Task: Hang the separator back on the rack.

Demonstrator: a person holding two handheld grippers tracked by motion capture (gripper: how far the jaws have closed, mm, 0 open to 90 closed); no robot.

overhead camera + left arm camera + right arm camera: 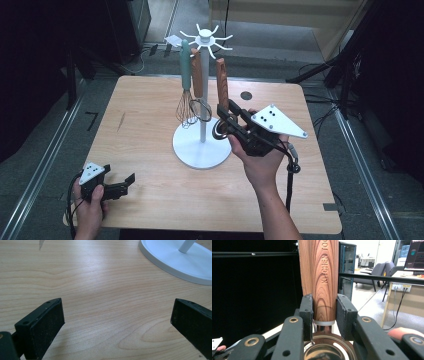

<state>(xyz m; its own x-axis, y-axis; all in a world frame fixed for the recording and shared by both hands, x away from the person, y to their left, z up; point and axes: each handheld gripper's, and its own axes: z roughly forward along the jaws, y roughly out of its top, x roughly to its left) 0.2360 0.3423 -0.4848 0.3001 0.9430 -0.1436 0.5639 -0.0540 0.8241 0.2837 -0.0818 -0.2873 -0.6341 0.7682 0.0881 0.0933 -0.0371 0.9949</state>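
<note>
So the right tongs (324, 312) are clamping the wood-grain handled steel utensil (222, 85) low on its handle, probably so it's hanging steady off the white hook stand (202, 145). Left tongs (122, 186) are idling wide open over the pale wooden worktop (150, 125), stand base ahead.

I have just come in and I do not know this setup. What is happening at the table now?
A person works with a gripper in each hand at a wooden table. The right gripper has its fingers closed on the wooden handle of a utensil beside the white utensil stand. A whisk and another wooden-handled tool hang from the stand. The left gripper rests open near the table's front left corner, holding nothing.
</note>
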